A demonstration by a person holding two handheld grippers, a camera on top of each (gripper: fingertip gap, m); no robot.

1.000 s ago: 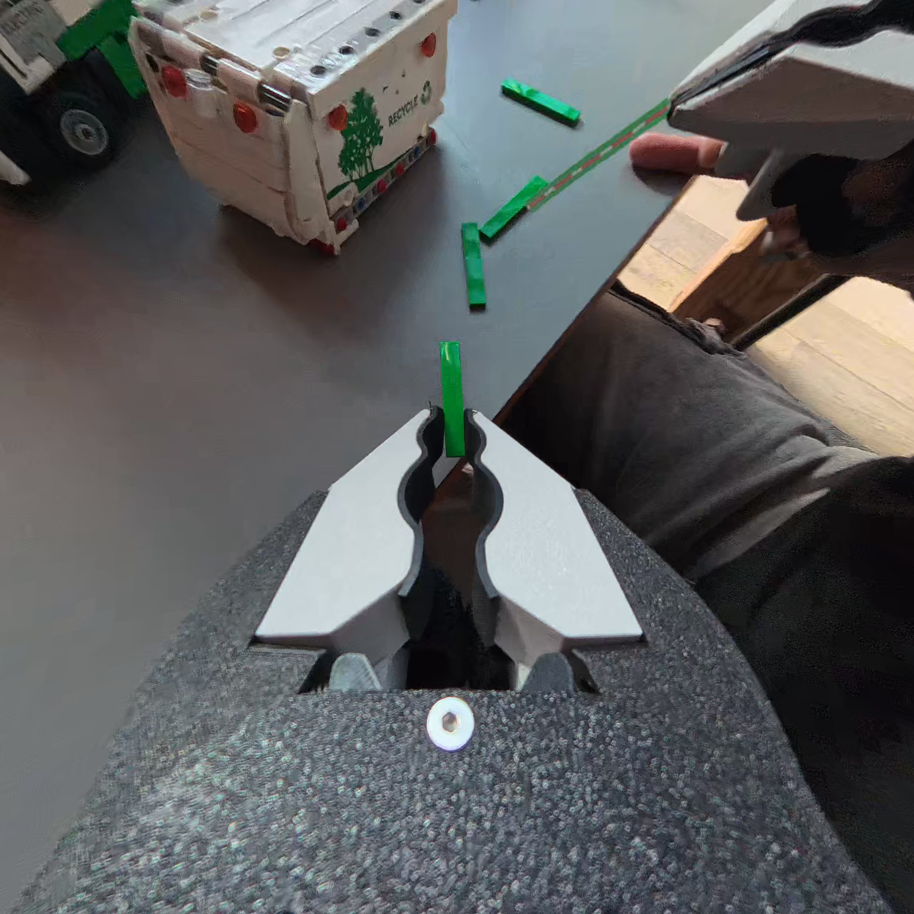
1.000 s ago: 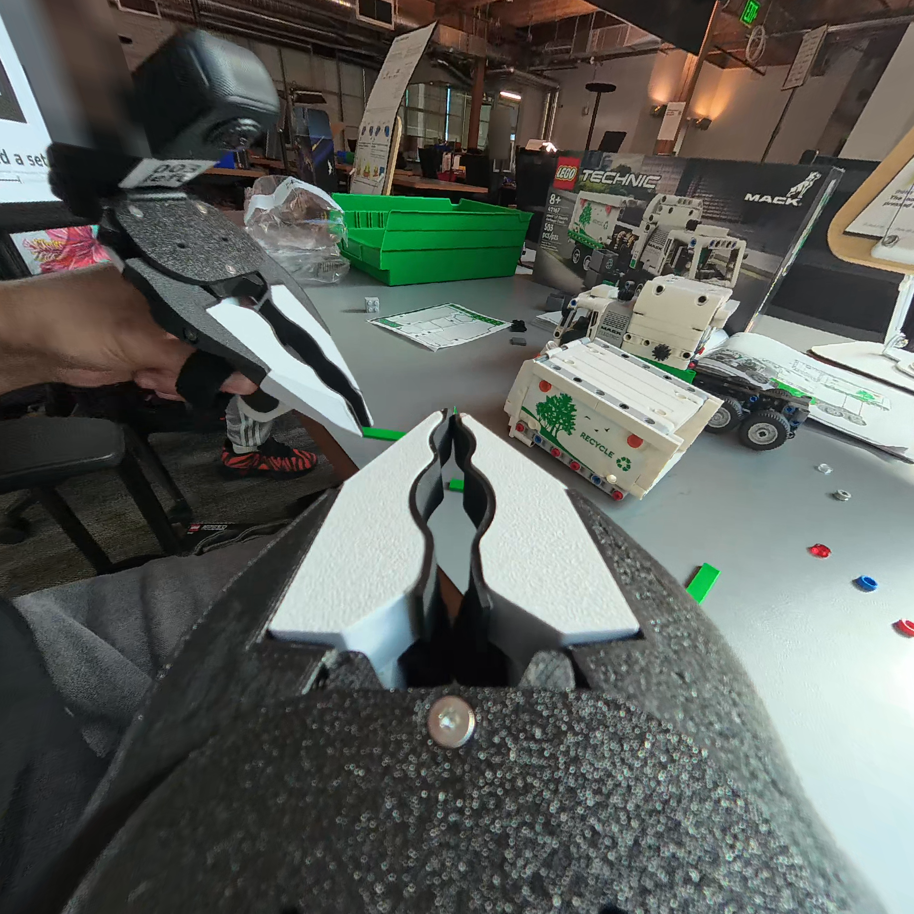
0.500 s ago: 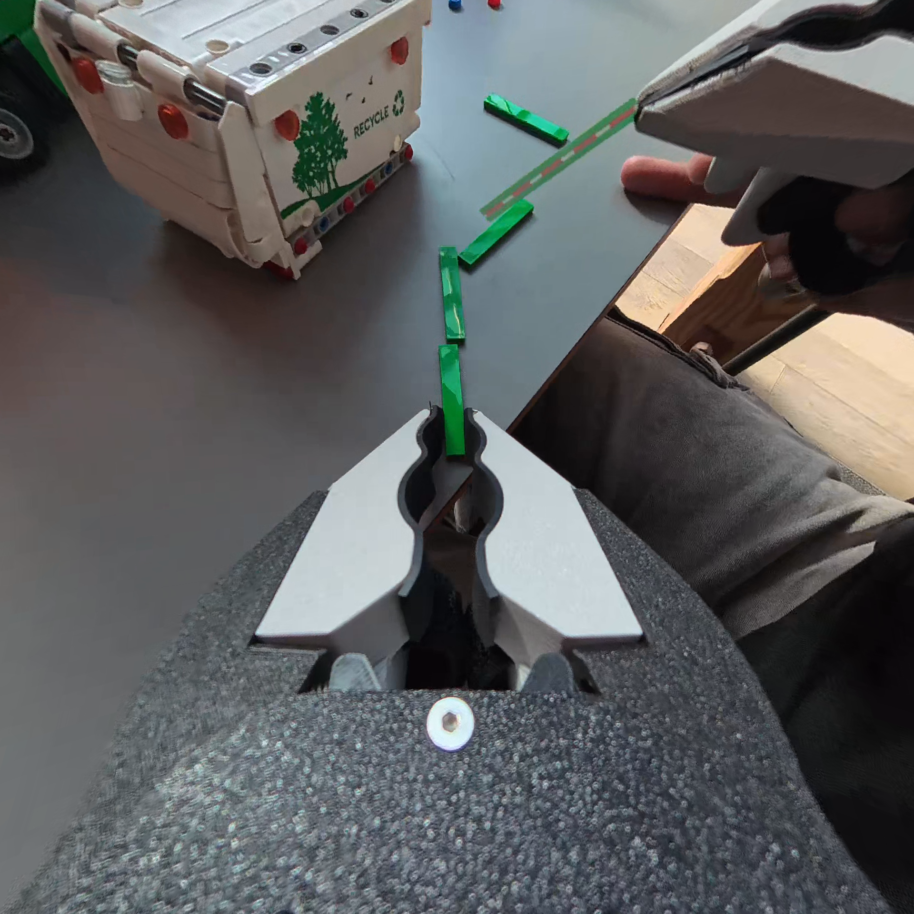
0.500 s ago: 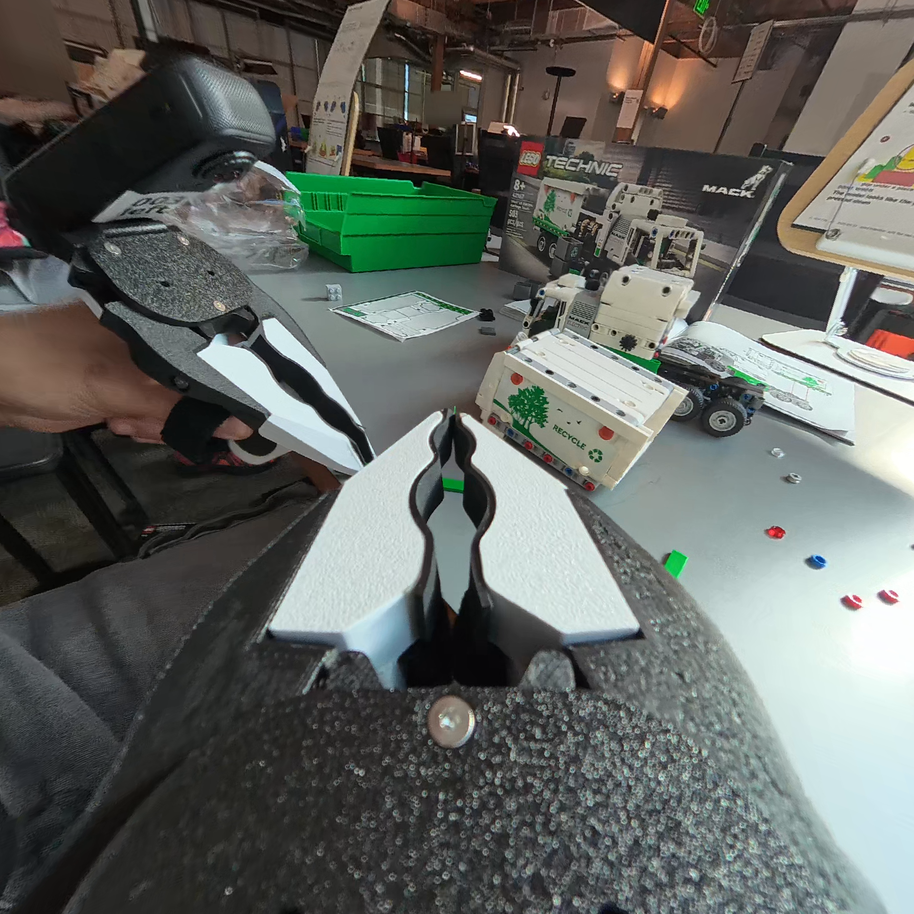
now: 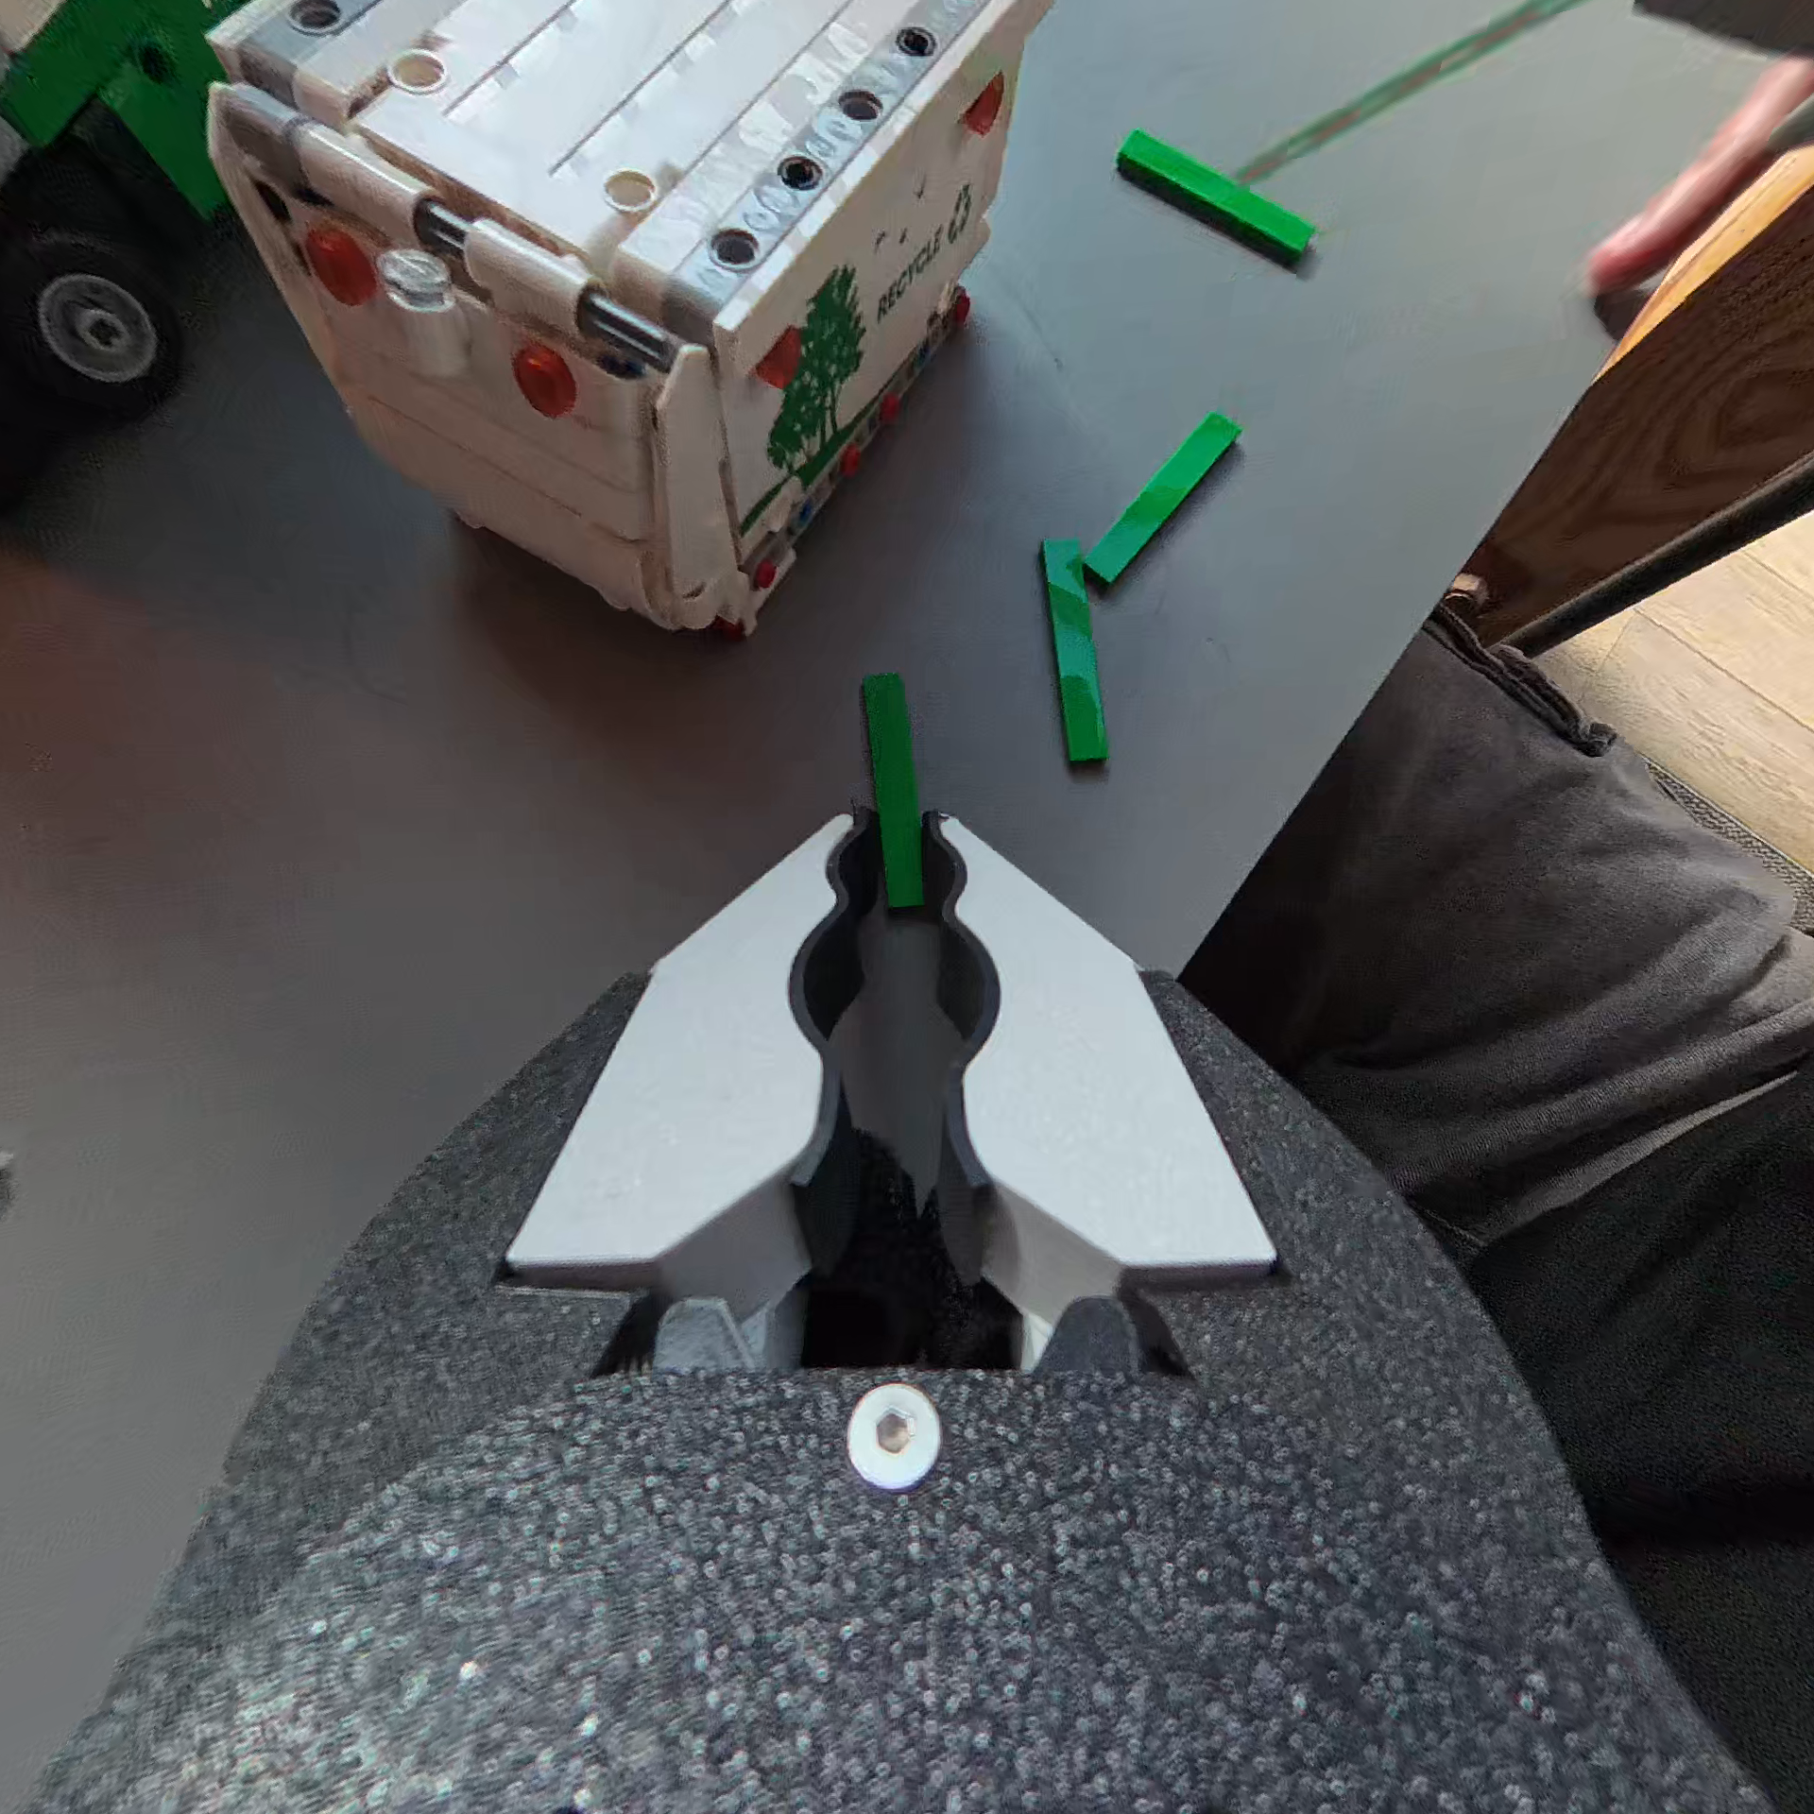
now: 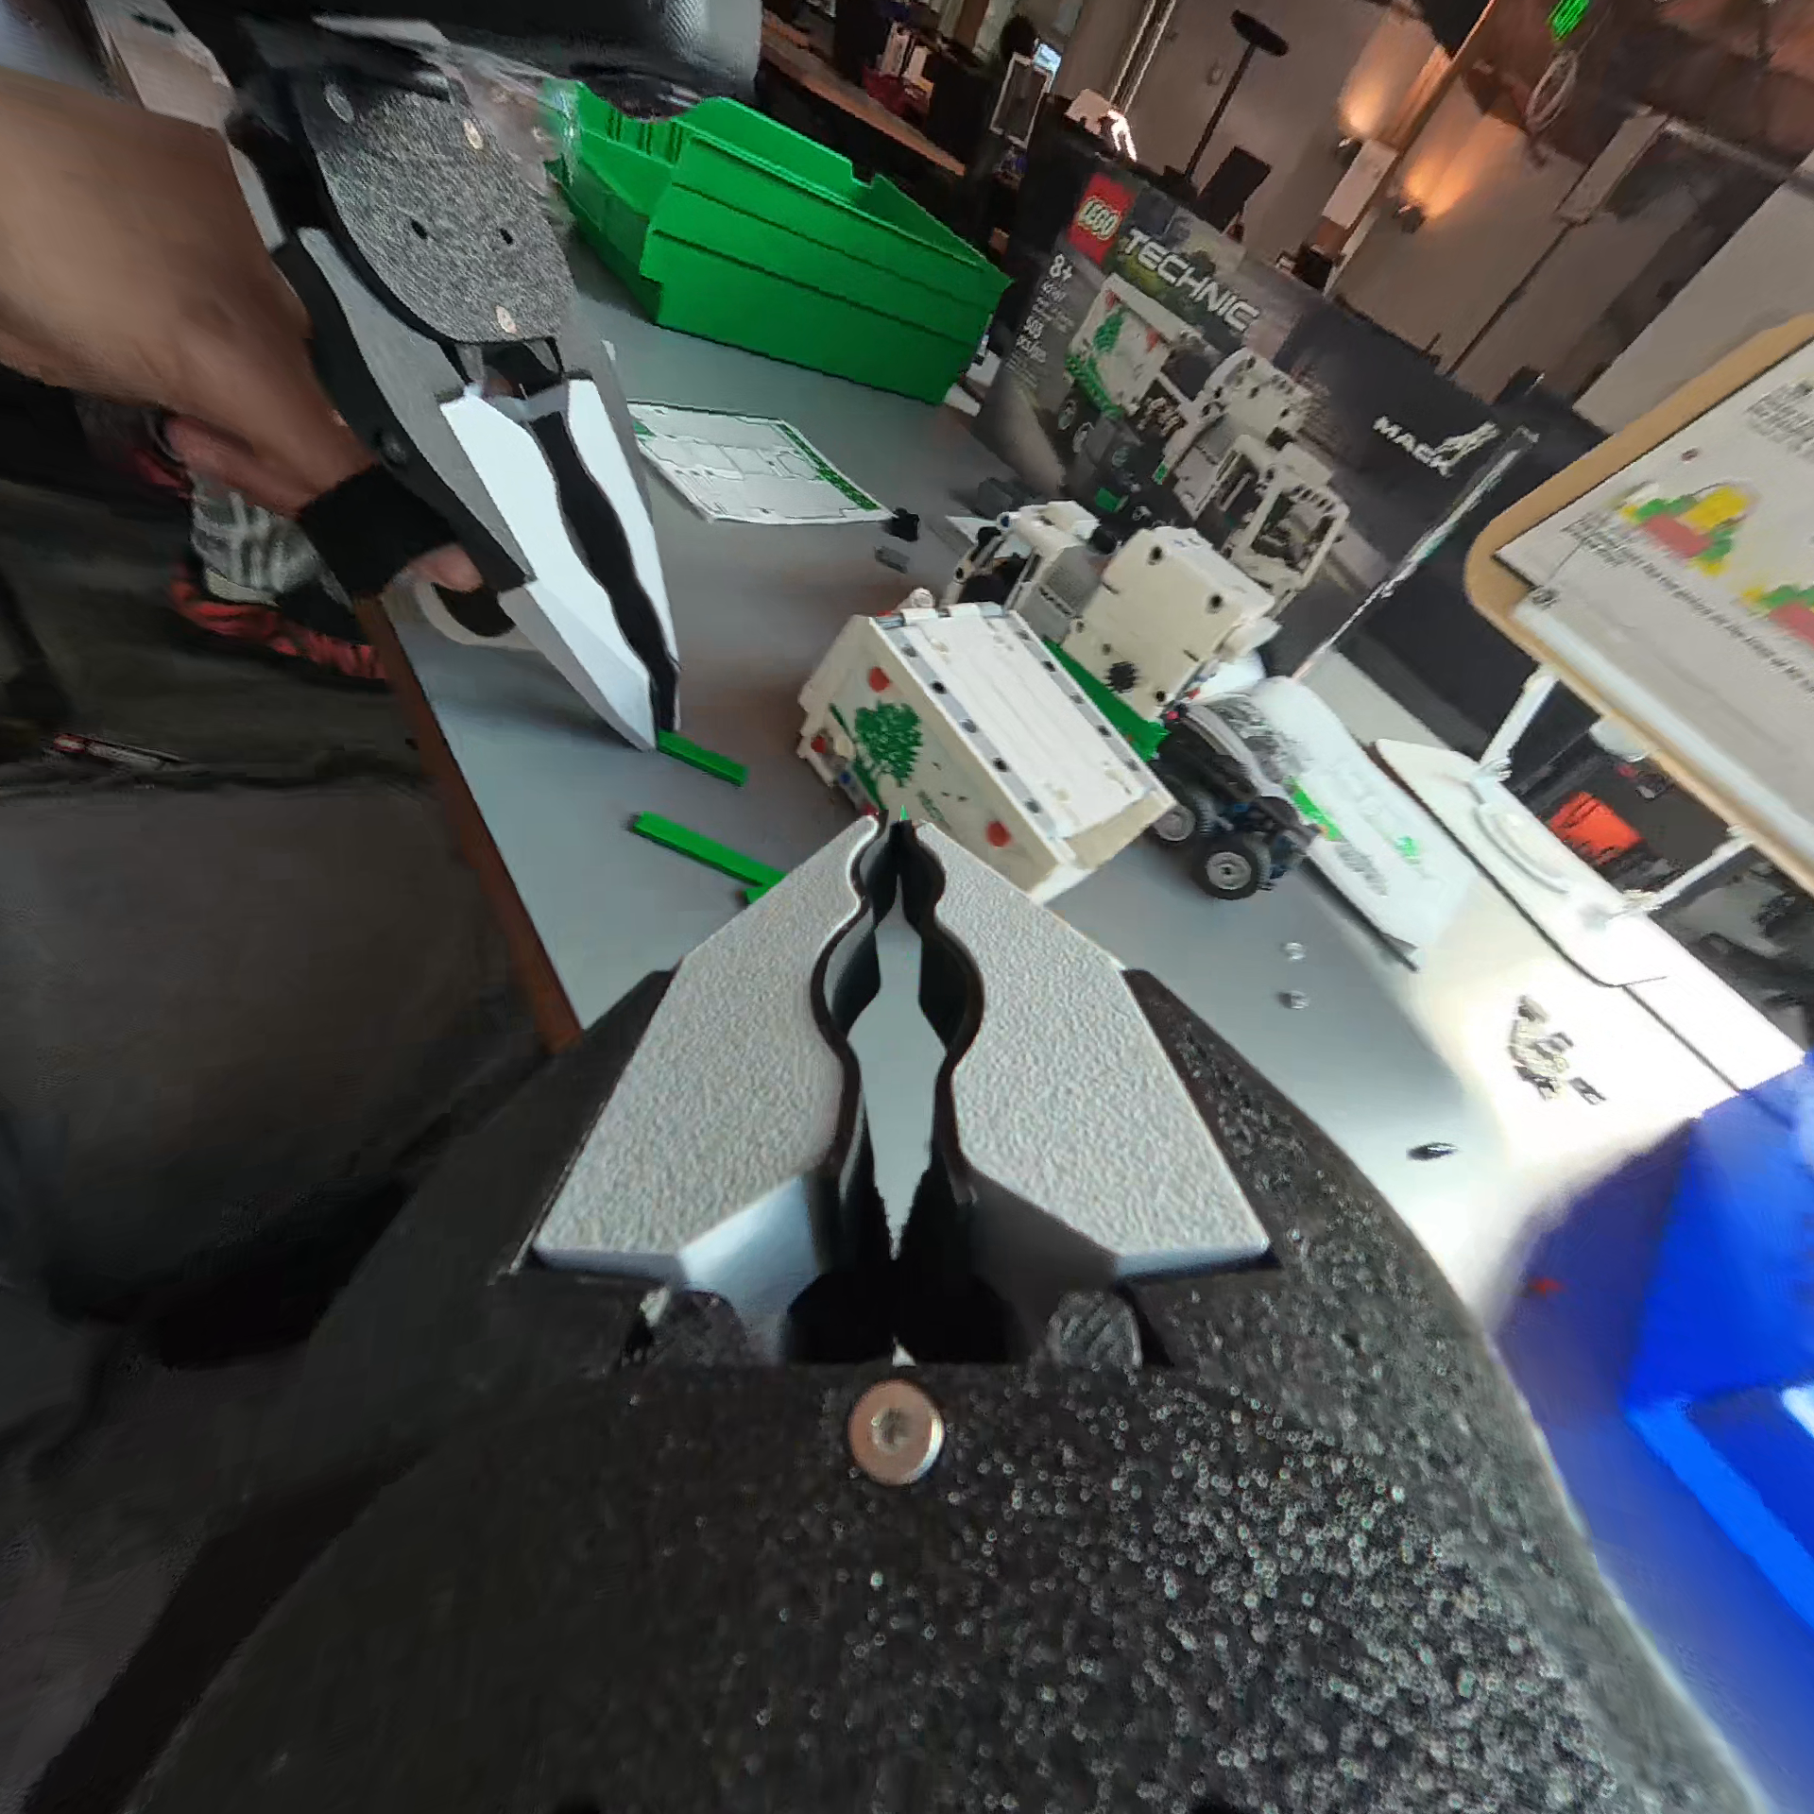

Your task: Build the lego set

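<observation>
Clamped in the left tool [image 5: 895, 834], a flat glossy green strip [image 5: 891, 775] juts forward

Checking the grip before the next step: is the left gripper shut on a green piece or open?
Shut. The left gripper has its fingertips pinching the near end of a flat green strip, which sticks forward above the table.

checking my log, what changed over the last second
The left gripper swung left and closer to the white truck body, with the green strip clamped throughout. The right gripper pulled away and is shut on a thin green piece. Three loose green strips stayed put.
</observation>
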